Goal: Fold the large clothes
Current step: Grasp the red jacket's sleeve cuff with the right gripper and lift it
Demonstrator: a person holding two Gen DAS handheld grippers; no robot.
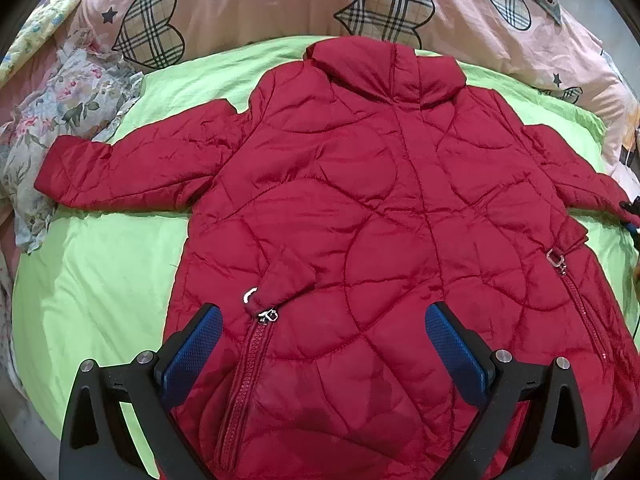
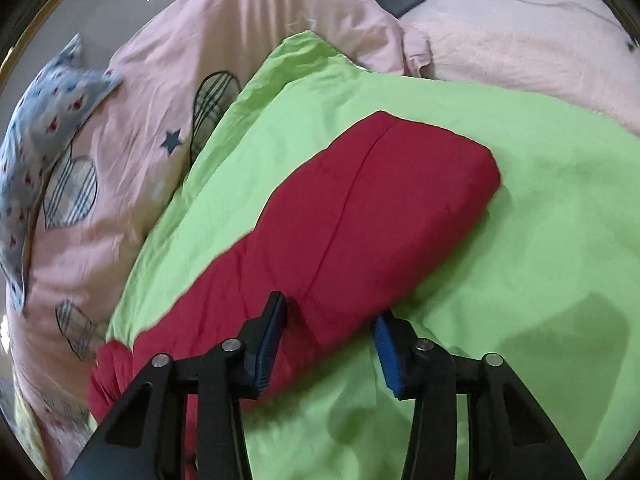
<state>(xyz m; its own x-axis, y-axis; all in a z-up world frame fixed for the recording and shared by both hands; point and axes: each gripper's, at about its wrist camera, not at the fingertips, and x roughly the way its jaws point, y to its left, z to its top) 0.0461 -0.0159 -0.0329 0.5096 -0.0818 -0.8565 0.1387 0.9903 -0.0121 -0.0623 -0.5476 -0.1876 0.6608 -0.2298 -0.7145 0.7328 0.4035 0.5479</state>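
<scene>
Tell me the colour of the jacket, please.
Red jacket, quilted; it shows best in the left wrist view.

I see a lime-green sheet (image 1: 100,280) spread over the bed. Along its far edge lies a pink duvet (image 1: 260,4) printed with plaid hearts and small stars. A crumpled floral cloth (image 1: 68,108) sits at the sheet's far left corner. A grey-blue patterned pillow (image 2: 36,152) rests on the duvet, and a fuzzy pink blanket (image 2: 520,48) lies beyond the sheet's right edge.

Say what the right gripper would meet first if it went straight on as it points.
Most likely the red jacket sleeve, already between the right gripper jaws; depth is uncertain.
</scene>
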